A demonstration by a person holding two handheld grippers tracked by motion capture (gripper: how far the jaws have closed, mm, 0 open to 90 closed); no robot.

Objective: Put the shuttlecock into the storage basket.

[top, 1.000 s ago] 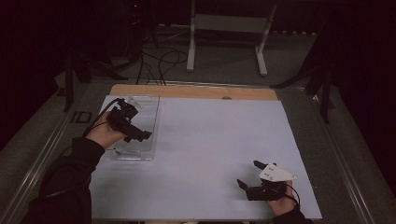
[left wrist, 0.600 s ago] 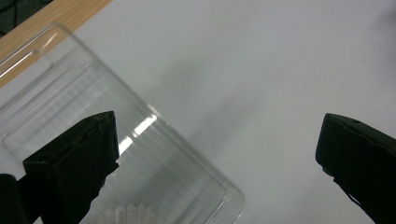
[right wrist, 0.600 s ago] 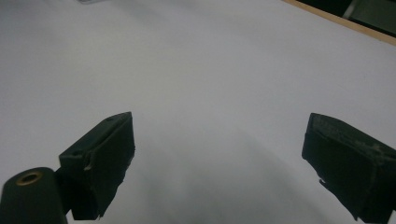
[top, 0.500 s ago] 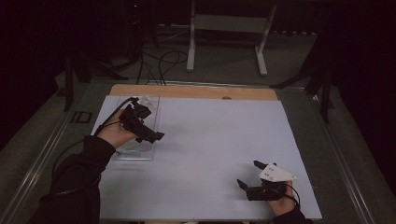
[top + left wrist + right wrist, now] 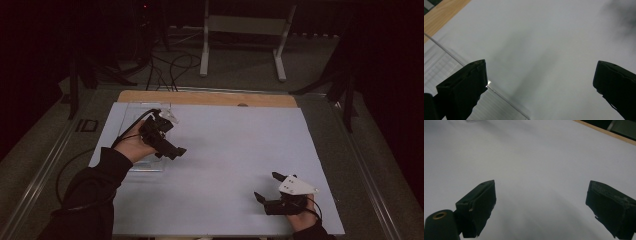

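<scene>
Both grippers gaping wide, gripping nothing, over a white sheet.

Left gripper [image 5: 172, 148] is hanging above the right edge of a clear plastic tray [image 5: 131, 113], jaws spread wide apart; the tray's clear rim [image 5: 501, 98] is showing just beside its left jaw. Right gripper [image 5: 270, 189] is sitting low near the front right of the white sheet [image 5: 235, 145], jaws likewise well apart. A wooden table edge [image 5: 205, 98] is running along the far side.

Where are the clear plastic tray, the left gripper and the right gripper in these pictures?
clear plastic tray [image 5: 131, 111]: high view, its bare far-left corner.
left gripper [image 5: 176, 152]: high view, between its jaw tips, open.
right gripper [image 5: 267, 186]: high view, between its jaw tips, open.
</scene>
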